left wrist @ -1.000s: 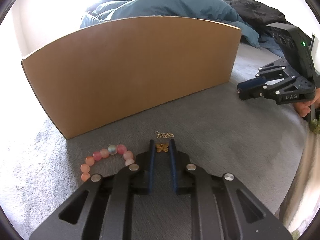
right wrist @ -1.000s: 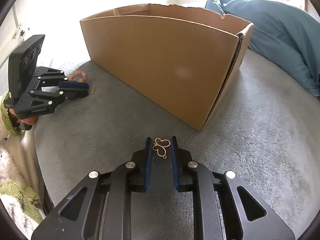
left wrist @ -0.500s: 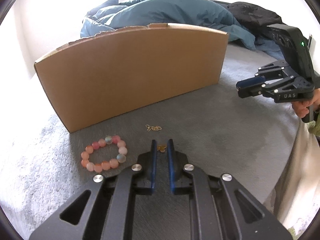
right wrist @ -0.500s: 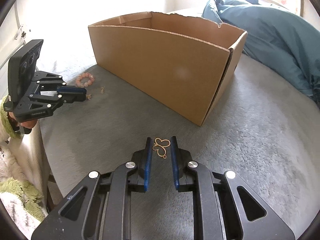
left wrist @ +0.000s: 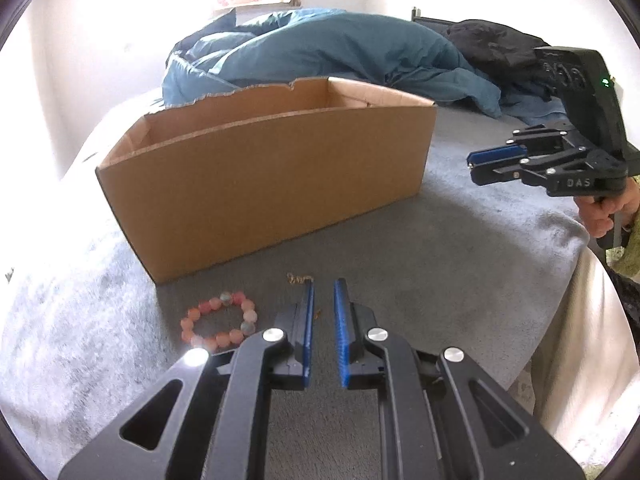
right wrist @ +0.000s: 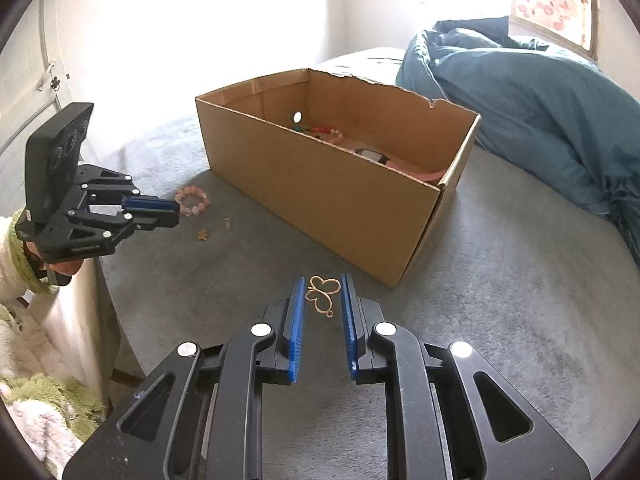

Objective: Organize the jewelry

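My left gripper (left wrist: pixel 324 286) hovers over the grey bed cover, its jaws nearly shut with nothing in them. A tiny gold butterfly charm (left wrist: pixel 318 313) lies on the cover below it, also seen as the charm (right wrist: pixel 203 235) just past the left gripper (right wrist: pixel 176 214). A short gold chain (left wrist: pixel 299 279) and a pink bead bracelet (left wrist: pixel 218 320) lie beside it. My right gripper (right wrist: pixel 323 280) is shut on a gold wire butterfly (right wrist: pixel 324 294), raised above the cover near the corner of the cardboard box (right wrist: pixel 328 192). Beads and other pieces (right wrist: pixel 332 134) lie inside the box.
A blue duvet (right wrist: pixel 520 100) is heaped behind the box (left wrist: pixel 272 184), with a black garment (left wrist: pixel 492 48) beside it. The bed's edge with a white sheet (left wrist: pixel 580 320) drops off close to both hands. A green fuzzy sleeve (right wrist: pixel 24 276) shows at the left hand.
Both grippers rose, so the box's inside now shows. The wire butterfly stayed between the right pads. The left jaws narrowed and the small charm stayed on the cover.
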Available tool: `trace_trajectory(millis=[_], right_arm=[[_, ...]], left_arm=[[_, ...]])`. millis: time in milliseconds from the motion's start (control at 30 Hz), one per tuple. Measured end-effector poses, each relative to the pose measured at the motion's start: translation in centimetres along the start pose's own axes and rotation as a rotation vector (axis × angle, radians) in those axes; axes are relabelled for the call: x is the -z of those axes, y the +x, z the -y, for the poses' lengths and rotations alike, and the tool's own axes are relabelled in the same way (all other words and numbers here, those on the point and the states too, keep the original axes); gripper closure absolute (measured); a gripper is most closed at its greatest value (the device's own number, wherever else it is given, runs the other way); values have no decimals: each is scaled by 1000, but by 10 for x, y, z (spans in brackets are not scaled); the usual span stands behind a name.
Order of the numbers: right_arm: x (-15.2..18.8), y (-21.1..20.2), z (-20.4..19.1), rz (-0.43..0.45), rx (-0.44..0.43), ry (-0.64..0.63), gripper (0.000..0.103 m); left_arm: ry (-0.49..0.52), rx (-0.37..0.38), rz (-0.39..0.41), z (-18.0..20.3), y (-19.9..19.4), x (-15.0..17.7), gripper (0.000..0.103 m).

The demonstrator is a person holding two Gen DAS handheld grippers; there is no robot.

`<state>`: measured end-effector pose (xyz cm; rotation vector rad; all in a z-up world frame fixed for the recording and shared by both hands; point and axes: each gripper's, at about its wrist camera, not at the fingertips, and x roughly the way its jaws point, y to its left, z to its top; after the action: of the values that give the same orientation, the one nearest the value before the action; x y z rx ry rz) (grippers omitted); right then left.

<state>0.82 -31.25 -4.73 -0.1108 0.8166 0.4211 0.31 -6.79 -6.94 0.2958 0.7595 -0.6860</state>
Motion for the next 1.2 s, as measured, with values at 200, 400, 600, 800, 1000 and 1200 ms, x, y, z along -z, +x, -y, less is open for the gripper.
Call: trace_trajectory(millis=[200,400,600,800,1000,1200], right_arm=[[6,9,-6,-16,-10,13,87],[9,15,-5,-26,-19,32,87],[16,30,-2,-40,-39,78,87],[22,49,1,-66,-67,109,87],[24,58,4,-81,-80,126,87],[23,63,2,-94,-84,118,87]], left_arm=[[-19,20,-8,-5,1,9,93],[-11,13,-37,-7,5,14,92],[-33,15,-55,-10,18,12,73],[-23,1,-89,-9,39,8,70],[-17,-4,-103,-9,50,7,70],[-12,-11,-99,-6,54,9,73]])
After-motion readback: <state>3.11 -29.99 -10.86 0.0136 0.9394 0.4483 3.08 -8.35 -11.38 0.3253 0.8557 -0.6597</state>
